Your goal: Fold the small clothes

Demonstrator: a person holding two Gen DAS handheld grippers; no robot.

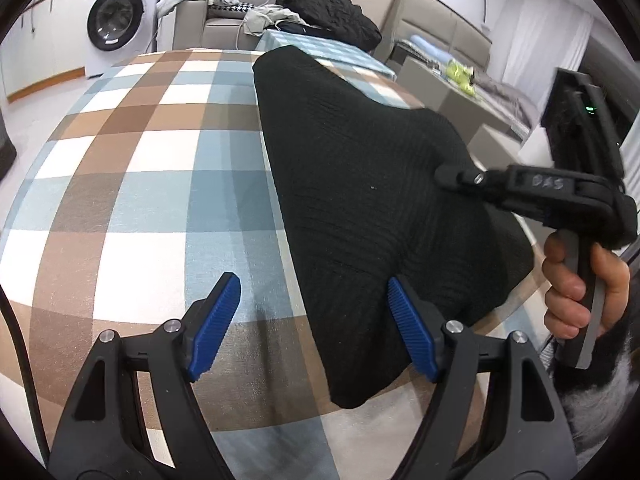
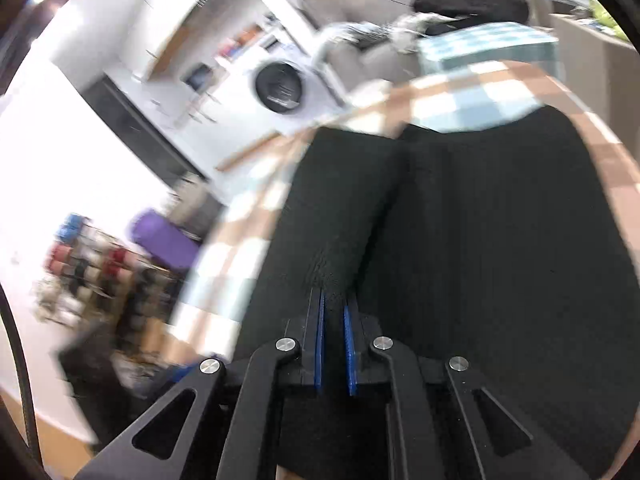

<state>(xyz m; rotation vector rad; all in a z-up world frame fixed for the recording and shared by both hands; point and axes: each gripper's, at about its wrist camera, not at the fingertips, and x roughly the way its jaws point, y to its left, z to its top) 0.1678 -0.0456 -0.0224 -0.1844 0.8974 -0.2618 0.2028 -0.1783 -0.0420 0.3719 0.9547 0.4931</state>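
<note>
Nearest to my left wrist camera: my left gripper (image 1: 312,320) hangs with its jaws spread wide and nothing clamped. Its right blue pad (image 1: 412,332) sits at the near edge of the black knit garment (image 1: 372,184); the left pad is over bare checked tablecloth (image 1: 132,168). Whether the right pad touches the cloth I cannot tell.

The garment lies on the tablecloth, right of centre, running away from me.

On the right, a hand (image 1: 580,292) holds the handle of my right gripper (image 1: 444,178), whose tip sits on the garment. In the right wrist view my right gripper (image 2: 334,300) is clenched on a pinched ridge of that black fabric (image 2: 480,240), which rises between the blue pads; this view is blurred.

Farther off: a second surface with a smaller blue check (image 1: 320,50), a black heap (image 1: 332,12) behind it, a beige sofa (image 1: 208,20) with loose clothes, and a white washing machine (image 1: 120,16) at the back left.
</note>
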